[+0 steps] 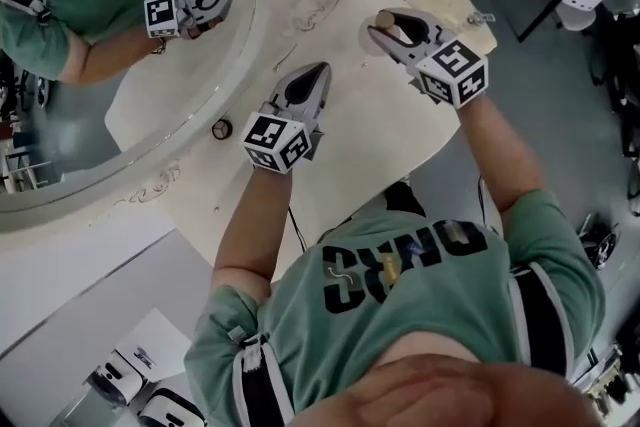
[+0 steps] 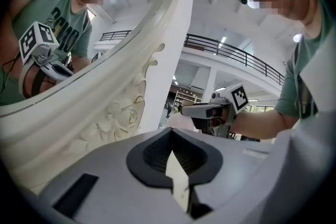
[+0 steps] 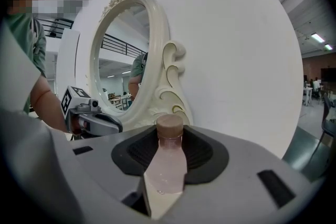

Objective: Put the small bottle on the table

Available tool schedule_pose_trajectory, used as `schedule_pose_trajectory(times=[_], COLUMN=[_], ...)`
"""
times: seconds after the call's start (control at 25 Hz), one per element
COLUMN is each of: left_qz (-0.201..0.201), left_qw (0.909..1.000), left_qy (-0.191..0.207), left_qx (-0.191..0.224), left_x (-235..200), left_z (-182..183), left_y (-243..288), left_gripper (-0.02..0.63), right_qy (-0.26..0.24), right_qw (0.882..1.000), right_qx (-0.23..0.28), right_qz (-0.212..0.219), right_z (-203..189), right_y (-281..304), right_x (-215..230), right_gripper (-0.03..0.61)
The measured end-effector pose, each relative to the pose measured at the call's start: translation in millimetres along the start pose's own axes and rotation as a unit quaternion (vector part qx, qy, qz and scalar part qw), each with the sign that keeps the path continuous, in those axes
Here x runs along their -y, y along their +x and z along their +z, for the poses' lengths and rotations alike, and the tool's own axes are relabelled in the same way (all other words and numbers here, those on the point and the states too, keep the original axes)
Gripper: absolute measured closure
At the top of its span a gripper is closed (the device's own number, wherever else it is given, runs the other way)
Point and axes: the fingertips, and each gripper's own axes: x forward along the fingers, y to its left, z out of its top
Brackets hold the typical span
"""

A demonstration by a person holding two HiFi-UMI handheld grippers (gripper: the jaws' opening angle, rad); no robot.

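The small bottle [image 3: 168, 162] is pale pink with a brown cap [image 1: 385, 18]. It stands upright between the jaws of my right gripper [image 1: 388, 27], which is shut on its body, above the far side of the white table [image 1: 370, 135]. My left gripper [image 1: 318, 75] hovers over the middle of the table, below and left of the right one. Its jaws are shut with nothing between them [image 2: 176, 165]. The left gripper view shows the right gripper [image 2: 210, 111] ahead with the pinkish bottle [image 2: 181, 120]. The right gripper view shows the left gripper [image 3: 95, 122] at left.
An ornate oval mirror [image 1: 200, 120] in a cream frame stands along the table's left side and reflects a gripper. A small dark round object [image 1: 221, 128] lies by the frame's foot. A tan board [image 1: 462, 10] lies at the table's far right corner, with grey floor beyond.
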Motion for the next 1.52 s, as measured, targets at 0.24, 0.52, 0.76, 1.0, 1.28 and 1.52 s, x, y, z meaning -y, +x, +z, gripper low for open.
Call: schedule_pose_trajectory(times=[0.24, 0.52, 0.76, 1.0, 1.28, 1.52], left_qz=[-0.004, -0.011, -0.018, -0.022, -0.024, -0.021], left_qw=[1.0, 0.9998, 0.9996, 0.9995, 0.9993, 0.9993], left_qy=[-0.009, -0.017, -0.02, -0.023, -0.027, -0.03], left_qx=[0.001, -0.005, -0.007, -0.006, -0.003, -0.001], left_x=[-15, -22, -21, -22, -26, -29], left_z=[-17, -32, -39, -38, -40, -38], left_y=[16, 28, 35, 38, 39, 38], left_gripper=[0.604, 0.604, 0.604, 0.604, 0.604, 0.604], right_qy=[-0.001, -0.009, -0.013, -0.016, -0.026, -0.044], right_qw=[1.0, 1.0, 1.0, 1.0, 0.999, 0.999], right_qx=[-0.001, -0.008, -0.011, -0.016, -0.014, -0.001], right_qz=[-0.002, 0.005, 0.008, 0.01, 0.013, 0.019], right_z=[-16, -29, -38, -43, -44, -43], right_y=[30, 58, 71, 80, 90, 92], right_x=[16, 23, 26, 27, 25, 21], right_gripper=[0.446, 0.446, 0.446, 0.446, 0.446, 0.443])
